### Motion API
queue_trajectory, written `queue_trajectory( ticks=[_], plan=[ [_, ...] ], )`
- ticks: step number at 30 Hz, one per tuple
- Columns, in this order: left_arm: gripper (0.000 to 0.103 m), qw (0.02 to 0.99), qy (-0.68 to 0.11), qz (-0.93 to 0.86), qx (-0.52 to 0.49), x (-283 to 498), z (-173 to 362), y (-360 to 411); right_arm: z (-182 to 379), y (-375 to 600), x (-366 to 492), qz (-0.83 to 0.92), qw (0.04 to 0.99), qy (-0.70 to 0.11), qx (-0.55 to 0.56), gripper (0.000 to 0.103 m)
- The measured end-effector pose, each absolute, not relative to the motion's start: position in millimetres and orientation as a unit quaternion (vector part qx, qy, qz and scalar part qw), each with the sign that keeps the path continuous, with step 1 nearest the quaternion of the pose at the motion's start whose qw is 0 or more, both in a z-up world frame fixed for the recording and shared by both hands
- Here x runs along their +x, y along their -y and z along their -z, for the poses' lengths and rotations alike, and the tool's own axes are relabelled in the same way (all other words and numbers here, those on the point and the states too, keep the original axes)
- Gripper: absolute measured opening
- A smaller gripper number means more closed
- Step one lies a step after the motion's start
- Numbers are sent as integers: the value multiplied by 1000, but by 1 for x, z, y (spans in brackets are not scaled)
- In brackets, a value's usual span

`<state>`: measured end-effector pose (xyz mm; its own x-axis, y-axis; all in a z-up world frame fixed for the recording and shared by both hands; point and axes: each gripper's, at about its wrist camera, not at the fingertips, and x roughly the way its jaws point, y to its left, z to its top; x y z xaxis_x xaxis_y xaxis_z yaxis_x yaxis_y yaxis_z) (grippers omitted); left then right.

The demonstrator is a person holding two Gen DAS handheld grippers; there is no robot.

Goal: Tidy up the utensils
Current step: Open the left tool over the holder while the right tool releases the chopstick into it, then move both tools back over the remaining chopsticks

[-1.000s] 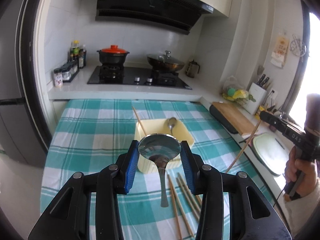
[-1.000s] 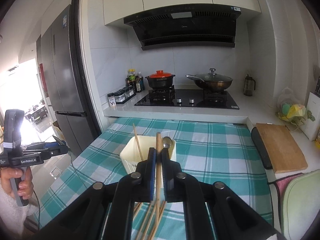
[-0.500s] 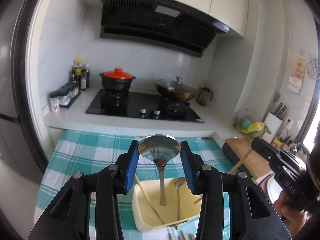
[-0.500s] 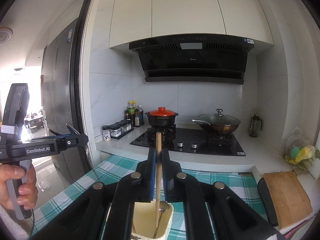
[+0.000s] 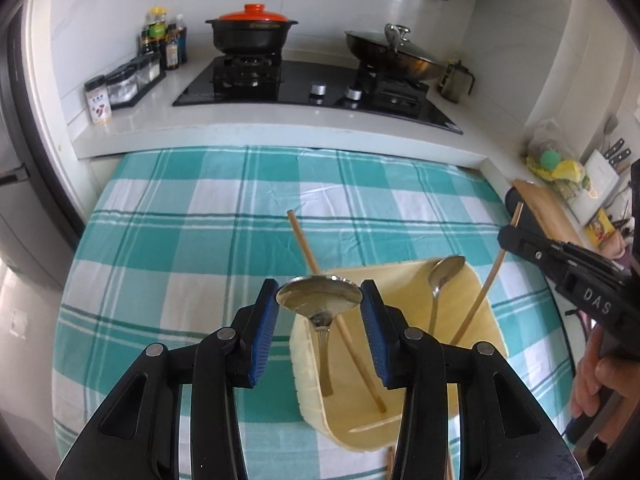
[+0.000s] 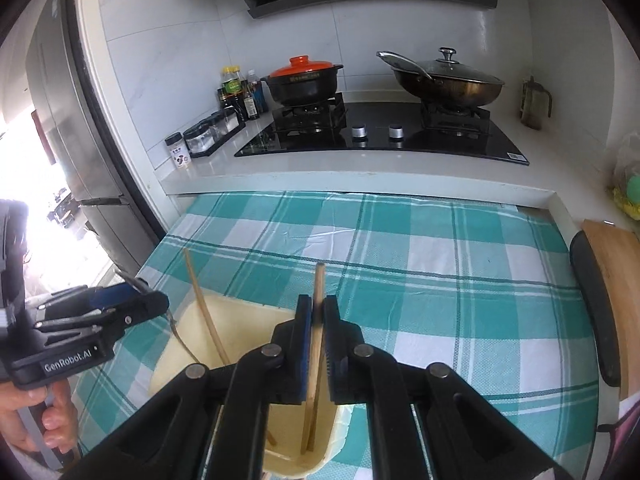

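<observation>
Each camera sits on a gripper and looks forward along its two fingers, tilted down. Both are close above the yellow bin (image 5: pixel 400 408) at 6 o'clock on the checked cloth (image 5: pixel 208 240), facing the stove (image 6: pixel 380 136) at 12 o'clock. The left camera looks from the left side, the right camera from the right. Both see the bin, cloth and stove.
</observation>
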<state>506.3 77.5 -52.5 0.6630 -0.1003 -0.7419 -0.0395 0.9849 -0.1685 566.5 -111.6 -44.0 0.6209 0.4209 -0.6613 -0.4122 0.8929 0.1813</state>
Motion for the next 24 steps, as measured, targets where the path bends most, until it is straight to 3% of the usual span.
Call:
queue_trajectory(
  ticks=[5, 7, 8, 12, 16, 24],
  plan=[
    [43, 906, -410, 31, -98, 513, 64, -75, 58, 117, 578, -229, 894, -385, 30, 12],
    [44, 904, -412, 35, -105, 506, 64, -76, 58, 124, 572, -226, 896, -380, 41, 32],
    [45, 905, -410, 39, -108, 499, 62, -77, 56, 130, 564, -223, 900, -371, 48, 36],
    [65, 917, -389, 43, -81, 450, 45, -84, 44, 154, 516, -225, 910, -348, 36, 38],
    [88, 924, -373, 63, -64, 376, 47, -92, 55, 184, 445, -220, 917, -333, -6, 53],
    [92, 894, -436, 58, -89, 267, 152, -70, 166, 223, 315, -168, 906, -389, -6, 54]
  ],
)
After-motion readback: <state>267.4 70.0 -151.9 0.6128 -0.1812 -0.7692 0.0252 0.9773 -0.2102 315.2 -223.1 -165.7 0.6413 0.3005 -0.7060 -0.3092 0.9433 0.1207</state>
